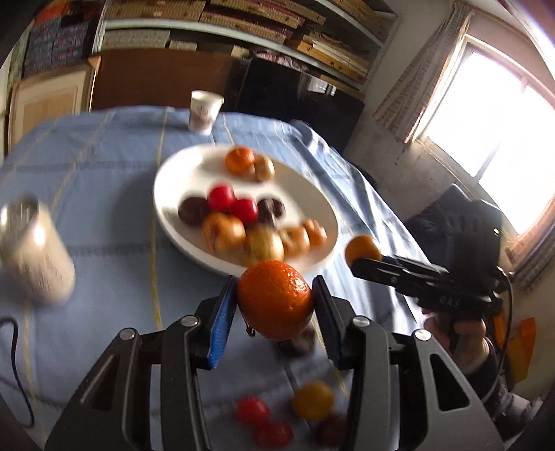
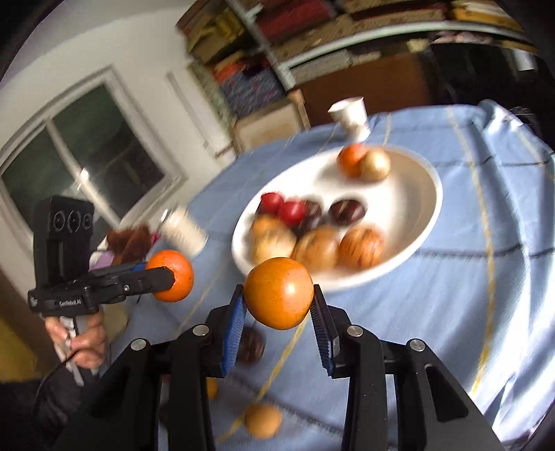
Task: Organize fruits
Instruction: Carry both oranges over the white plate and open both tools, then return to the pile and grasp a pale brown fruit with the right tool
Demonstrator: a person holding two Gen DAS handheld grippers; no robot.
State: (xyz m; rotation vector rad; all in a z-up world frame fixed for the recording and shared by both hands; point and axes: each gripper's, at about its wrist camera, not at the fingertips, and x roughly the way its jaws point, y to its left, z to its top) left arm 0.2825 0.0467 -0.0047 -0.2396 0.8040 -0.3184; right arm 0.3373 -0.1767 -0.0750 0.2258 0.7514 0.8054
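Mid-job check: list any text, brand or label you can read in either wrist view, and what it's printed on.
"GenRobot.AI", small and only roughly legible: white print on the side of the left gripper, seen from the right wrist.
"DAS", faint embossed letters, uncertain: on the body of the right gripper, seen from the left wrist.
Paper cup: reddish print, too blurred to read.
White can: markings blurred, unreadable.
Shelf stacks: nothing legible.

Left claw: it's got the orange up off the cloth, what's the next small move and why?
Probably carry it forward over the white plate and lower it there. The left claw is shut on the orange, which hangs clear of the blue cloth just short of the plate's near rim. The plate already holds other fruit, with bare space at its left side.
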